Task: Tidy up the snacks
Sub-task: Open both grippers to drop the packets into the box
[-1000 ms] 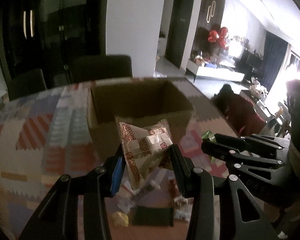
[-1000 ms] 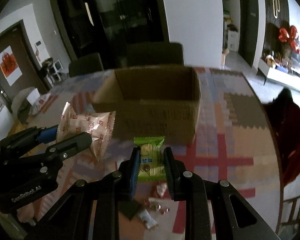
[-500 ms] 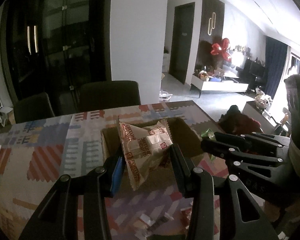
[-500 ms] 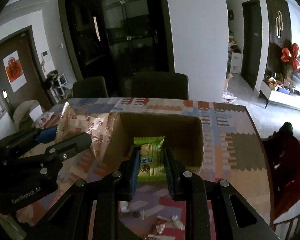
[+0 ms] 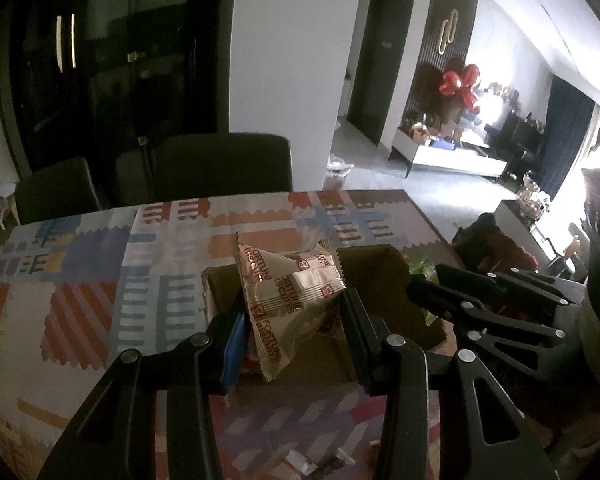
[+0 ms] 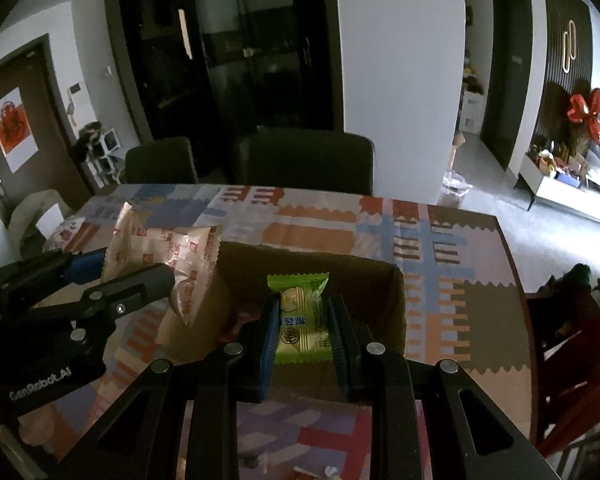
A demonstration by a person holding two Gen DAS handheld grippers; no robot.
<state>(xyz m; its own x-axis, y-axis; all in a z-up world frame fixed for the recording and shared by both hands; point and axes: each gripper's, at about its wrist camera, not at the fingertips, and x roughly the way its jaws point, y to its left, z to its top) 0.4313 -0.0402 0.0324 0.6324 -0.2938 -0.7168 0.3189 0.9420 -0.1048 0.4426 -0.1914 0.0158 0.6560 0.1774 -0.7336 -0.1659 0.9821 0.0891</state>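
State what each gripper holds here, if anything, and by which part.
Left gripper: the beige fortune biscuits packet, pinched across its lower half. Right gripper: the green snack packet, clamped by its two side edges, its top free.

A patchwork-patterned tablecloth (image 6: 440,240) covers the table. Two dark chairs (image 6: 312,160) stand behind it, before black glass doors (image 6: 240,48). Red balloons (image 5: 458,84) hang far right.

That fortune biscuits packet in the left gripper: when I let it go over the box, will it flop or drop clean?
Probably floppy: the fortune biscuits packet is creased film that folds between the left gripper pads. It looks puffy, so likely light for its size and may drift or land askew in the cardboard box. The contents may be fragile.
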